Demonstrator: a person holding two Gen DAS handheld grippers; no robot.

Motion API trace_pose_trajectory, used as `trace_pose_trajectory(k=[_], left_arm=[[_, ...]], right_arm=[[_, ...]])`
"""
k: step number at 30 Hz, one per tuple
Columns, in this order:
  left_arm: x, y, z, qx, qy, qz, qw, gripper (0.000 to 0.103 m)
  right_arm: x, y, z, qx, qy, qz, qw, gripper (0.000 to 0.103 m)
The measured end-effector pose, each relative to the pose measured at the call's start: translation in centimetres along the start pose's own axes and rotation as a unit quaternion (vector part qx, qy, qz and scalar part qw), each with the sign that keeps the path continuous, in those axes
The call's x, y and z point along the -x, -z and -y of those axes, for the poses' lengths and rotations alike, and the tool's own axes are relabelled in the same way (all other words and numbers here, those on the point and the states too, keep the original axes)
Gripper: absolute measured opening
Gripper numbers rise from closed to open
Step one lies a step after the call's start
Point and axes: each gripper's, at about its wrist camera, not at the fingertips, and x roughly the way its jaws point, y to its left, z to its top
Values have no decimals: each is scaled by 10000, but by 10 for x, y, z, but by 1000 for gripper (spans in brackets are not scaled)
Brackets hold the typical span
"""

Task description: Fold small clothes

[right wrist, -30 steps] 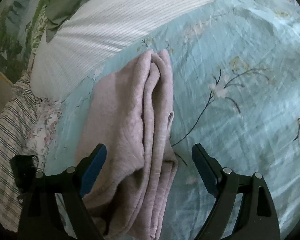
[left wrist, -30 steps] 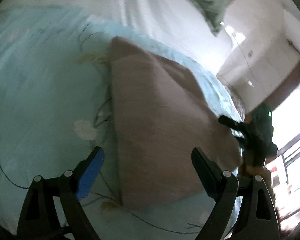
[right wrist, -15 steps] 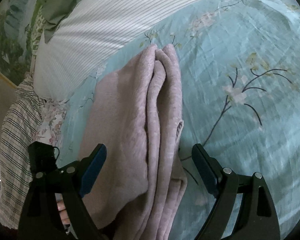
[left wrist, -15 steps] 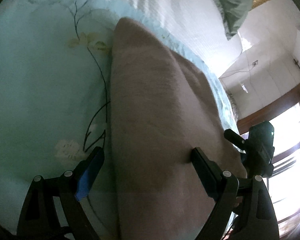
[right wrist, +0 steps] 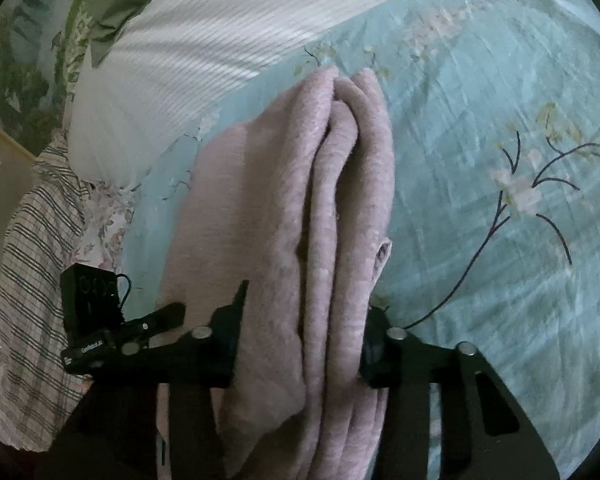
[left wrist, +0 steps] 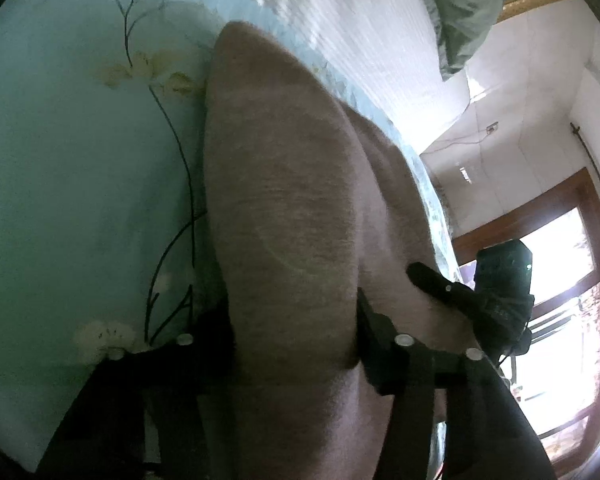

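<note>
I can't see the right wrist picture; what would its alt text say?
Black tongs clamp the near end of a folded pink cloth lying on a teal floral sheet. A white striped pillow lies beyond, and the other tongs touch the cloth's left edge.

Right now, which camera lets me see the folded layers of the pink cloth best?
The right wrist view: it looks at the open side of the pink cloth, so the stacked folds show as separate ridges between the right gripper fingers. The left wrist view shows only its smooth, dim outer surface, squeezed in the left gripper.
</note>
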Motion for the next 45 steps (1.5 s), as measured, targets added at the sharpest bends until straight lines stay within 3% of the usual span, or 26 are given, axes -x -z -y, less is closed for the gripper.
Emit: trace_pose_trajectory(k=[3, 8, 15, 19, 28, 33, 36, 41, 45], left_arm=[[14, 6, 9, -63, -46, 185, 9998, 46], [68, 25, 19, -164, -148, 650, 9976, 44], [169, 65, 7, -301, -868, 1391, 9860, 44], [207, 96, -19, -64, -1206, 1561, 9803, 44], [214, 128, -69, 422, -1467, 1452, 9776, 49], [213, 135, -75, 418, -1724, 1350, 9748, 62], [222, 139, -76, 493, -1664, 1414, 9746, 62], [247, 147, -63, 392, -1789, 1758, 9672, 60], [251, 146, -44, 129, -1617, 1879, 9687, 52]], right_arm=[[9, 5, -24, 203, 103, 236, 9995, 36], [1, 19, -78, 631, -206, 330, 9972, 35], [-47, 50, -149, 1051, -954, 42, 9899, 35], [-84, 73, -175, 1115, -1182, -332, 9862, 35], [-110, 99, -172, 946, -1013, -629, 9884, 40], [-107, 101, -167, 872, -736, -665, 9912, 54], [-90, 98, -167, 950, -525, -427, 9932, 60], [-61, 81, -179, 1247, -486, 165, 9909, 59], [-78, 70, -193, 1437, -581, -34, 9879, 48]])
